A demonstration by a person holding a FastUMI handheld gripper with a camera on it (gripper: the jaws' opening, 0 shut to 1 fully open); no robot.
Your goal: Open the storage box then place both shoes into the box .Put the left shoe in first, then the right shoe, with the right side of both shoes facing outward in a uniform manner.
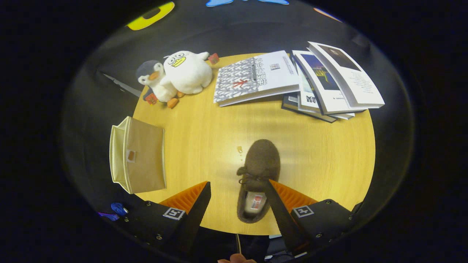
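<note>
The round wooden table [204,131] has bare room at its middle. The fabric box [140,157] overhangs its left edge; books [303,78] fan along the far rim beside two plush birds [175,75]. My gripper [239,191] is spread wide — the fuzzy brown shoe [259,171] lies between my fingers, its opening against the right one, toe pointing away.

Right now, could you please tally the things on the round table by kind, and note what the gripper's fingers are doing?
Shoes: 1, a brown shoe, between the open gripper fingers, untouched
Storage boxes: 1, a beige box
Plush toys: 2, a white duck and a grey penguin
Books: at least 4, one grey-patterned beside a fanned stack
Total: at least 8
</note>
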